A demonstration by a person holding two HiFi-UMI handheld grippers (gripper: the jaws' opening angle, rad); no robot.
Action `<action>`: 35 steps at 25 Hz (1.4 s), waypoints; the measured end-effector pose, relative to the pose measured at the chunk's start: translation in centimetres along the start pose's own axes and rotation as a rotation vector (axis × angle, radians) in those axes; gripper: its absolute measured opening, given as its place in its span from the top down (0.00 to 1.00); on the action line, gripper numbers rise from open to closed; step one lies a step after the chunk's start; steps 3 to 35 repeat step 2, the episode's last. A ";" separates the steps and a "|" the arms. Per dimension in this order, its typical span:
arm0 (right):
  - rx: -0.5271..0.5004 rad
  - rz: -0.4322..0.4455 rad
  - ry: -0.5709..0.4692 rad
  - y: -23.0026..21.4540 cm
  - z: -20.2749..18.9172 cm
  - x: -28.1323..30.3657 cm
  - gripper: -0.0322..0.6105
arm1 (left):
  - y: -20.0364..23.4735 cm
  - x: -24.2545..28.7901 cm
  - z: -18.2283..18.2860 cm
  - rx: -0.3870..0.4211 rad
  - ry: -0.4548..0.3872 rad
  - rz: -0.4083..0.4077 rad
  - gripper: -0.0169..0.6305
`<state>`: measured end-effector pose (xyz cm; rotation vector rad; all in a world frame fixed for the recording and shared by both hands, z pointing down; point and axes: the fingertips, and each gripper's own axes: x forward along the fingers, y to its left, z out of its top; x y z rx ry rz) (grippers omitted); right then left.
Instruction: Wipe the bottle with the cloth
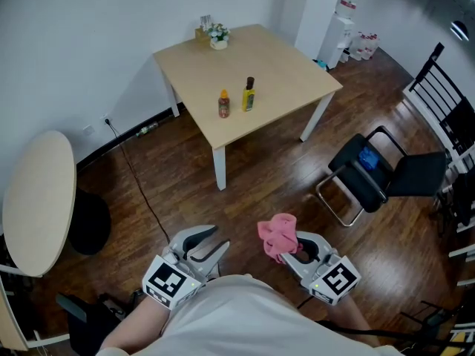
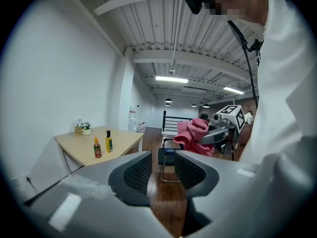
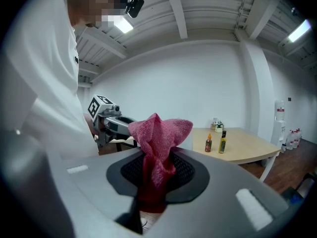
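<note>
wood floor (image 1: 274, 176) | table (image 1: 286, 61): red bottle (image 1: 223, 104), yellow bottle (image 1: 249, 95) | left tool (image 2: 162, 158) closed, empty | right tool (image 3: 158, 168) clamps cloth (image 3: 159, 133)

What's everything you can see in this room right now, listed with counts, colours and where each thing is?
Square light wooden table: one, beige, by the far white wall.
Red sauce bottle: one, red, on that table.
Yellow-green bottle with dark cap: one, just right of the red one.
Small potted plant: one, white pot, table's far corner.
Round pale tabletop: one, cream, at left.
Black metal-framed chair: one, right of the square table.
White water dispenser: one, far corner.
Pink terry cloth: one, between the right gripper's jaws.
Left gripper: jaws closed, empty.
Right gripper: jaws shut on the cloth.
</note>
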<state>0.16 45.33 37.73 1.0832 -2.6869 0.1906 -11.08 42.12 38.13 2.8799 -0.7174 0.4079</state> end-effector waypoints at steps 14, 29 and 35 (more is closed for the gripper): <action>-0.007 -0.002 -0.002 0.1 0.1 0.1 0.81 | 0.0 -0.1 0.0 -0.005 0.002 0.006 0.74; -0.007 -0.002 -0.002 0.1 0.1 0.1 0.81 | 0.0 -0.1 0.0 -0.005 0.002 0.006 0.74; -0.007 -0.002 -0.002 0.1 0.1 0.1 0.81 | 0.0 -0.1 0.0 -0.005 0.002 0.006 0.74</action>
